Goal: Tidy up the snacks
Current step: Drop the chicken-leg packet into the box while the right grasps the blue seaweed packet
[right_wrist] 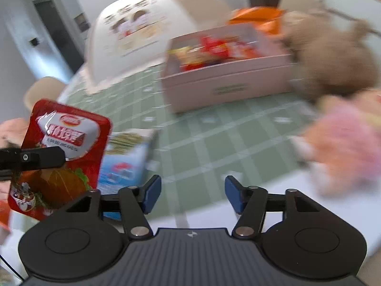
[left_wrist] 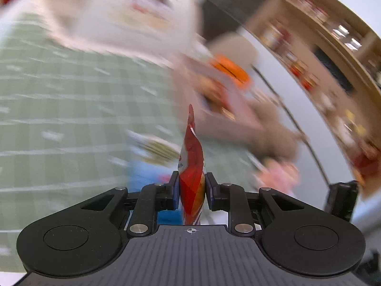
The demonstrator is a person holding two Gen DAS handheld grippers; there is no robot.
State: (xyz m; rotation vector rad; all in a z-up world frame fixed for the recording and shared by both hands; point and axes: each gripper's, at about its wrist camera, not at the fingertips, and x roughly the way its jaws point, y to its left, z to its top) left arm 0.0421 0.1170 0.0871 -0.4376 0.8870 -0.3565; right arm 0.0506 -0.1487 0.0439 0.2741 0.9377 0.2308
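Red foil marks the snack packet (left_wrist: pixel 191 181) clamped edge-on between the pads of the left gripper (left_wrist: pixel 192 189), lifted clear of the green checked tablecloth (left_wrist: pixel 59 109). From the right wrist view the same packet (right_wrist: pixel 62 157) hangs at the left with 1 black finger across it. The right gripper (right_wrist: pixel 193 194) stands with its jaws apart and nothing between them. Ahead sits the pink storage box (right_wrist: pixel 228 83), already holding several red packets, with a blue carton (right_wrist: pixel 126 164) lying near on the cloth. This looks like the carry step: 1 snack picked, not yet stowed. Next, I judge, the left hand must bring the packet over the box's open top and release it there, avoiding the brown plush toy (right_wrist: pixel 331 54) beside it
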